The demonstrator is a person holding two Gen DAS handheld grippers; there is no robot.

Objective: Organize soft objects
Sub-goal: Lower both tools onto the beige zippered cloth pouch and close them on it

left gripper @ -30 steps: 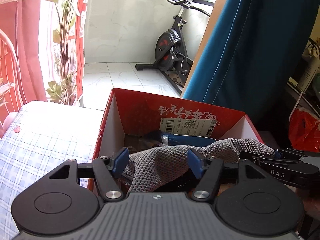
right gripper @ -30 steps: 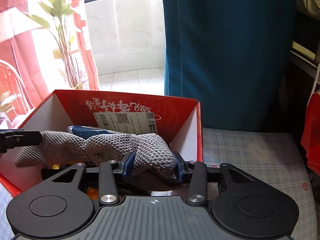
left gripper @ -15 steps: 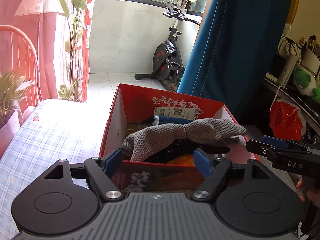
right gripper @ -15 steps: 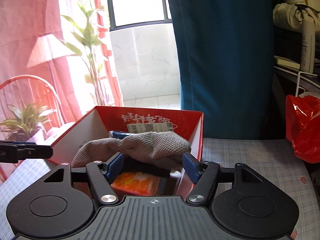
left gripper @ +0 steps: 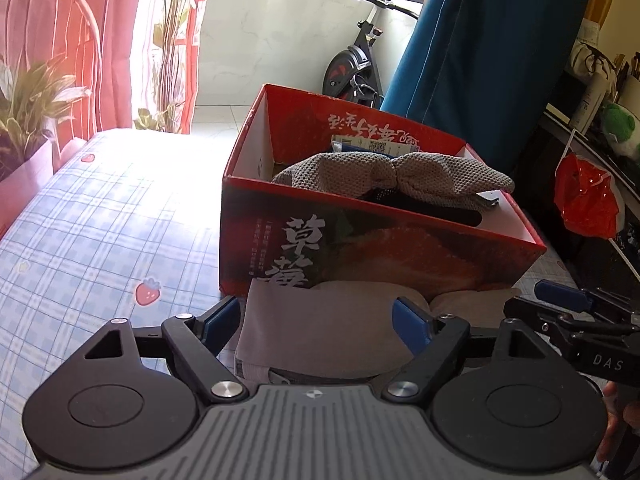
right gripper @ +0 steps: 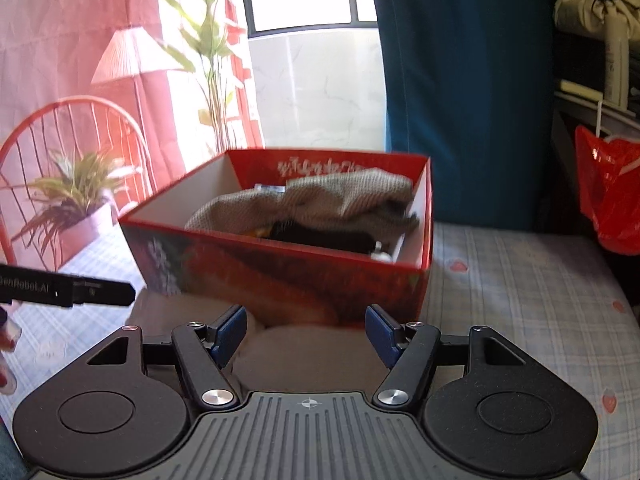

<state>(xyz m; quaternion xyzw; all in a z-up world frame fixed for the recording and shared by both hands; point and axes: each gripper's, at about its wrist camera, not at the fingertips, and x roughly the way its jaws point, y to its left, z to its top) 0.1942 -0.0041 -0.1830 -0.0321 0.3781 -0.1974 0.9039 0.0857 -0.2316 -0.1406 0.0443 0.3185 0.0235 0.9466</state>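
Now the beige garment (left gripper: 320, 332) is seen near the red box (left gripper: 360, 248), long axis left-right, beneath both the left gripper (left gripper: 318, 320) and right gripper (right gripper: 306, 330), jaws apart, just opened, unclamped.

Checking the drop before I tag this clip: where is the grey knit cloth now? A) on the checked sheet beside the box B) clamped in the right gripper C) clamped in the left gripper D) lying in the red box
D: the grey knit cloth lies inside the red box, draped over the dark items there, and neither gripper touches it.
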